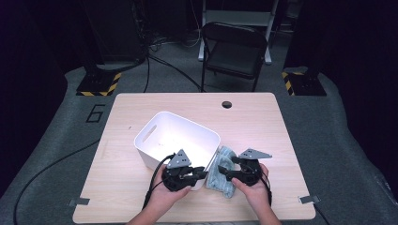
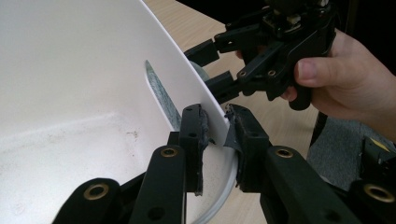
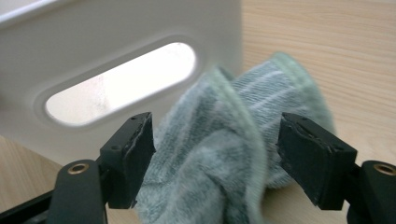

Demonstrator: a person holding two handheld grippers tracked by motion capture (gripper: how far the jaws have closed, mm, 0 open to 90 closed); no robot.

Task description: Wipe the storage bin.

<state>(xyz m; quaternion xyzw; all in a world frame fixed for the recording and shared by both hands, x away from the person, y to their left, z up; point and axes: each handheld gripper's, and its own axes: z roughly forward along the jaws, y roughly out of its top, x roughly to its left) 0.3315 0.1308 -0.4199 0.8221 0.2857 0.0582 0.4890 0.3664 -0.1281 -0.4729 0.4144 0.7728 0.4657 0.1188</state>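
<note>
A white plastic bin [image 1: 187,123] stands mid-table. My left gripper [image 1: 202,175] is shut on its near right wall; in the left gripper view its pads [image 2: 201,128] pinch the thin white wall [image 2: 93,56] from both sides. A crumpled green-blue striped cloth [image 1: 225,154] lies on the table against the bin's right side. My right gripper [image 1: 226,168] stands open around it. In the right gripper view the cloth [image 3: 261,98] bulges between the wide jaws of that gripper [image 3: 215,149], in front of the bin's handle slot [image 3: 121,84]. Across the rim, the left gripper view shows the right gripper [image 2: 210,67].
The wooden table [image 1: 263,122] has a round hole [image 1: 227,104] near its far edge. A black folding chair [image 1: 234,47] stands beyond it. Two stand bases with yellow-black stripes [image 1: 98,84] [image 1: 302,82] sit on the floor at the far corners.
</note>
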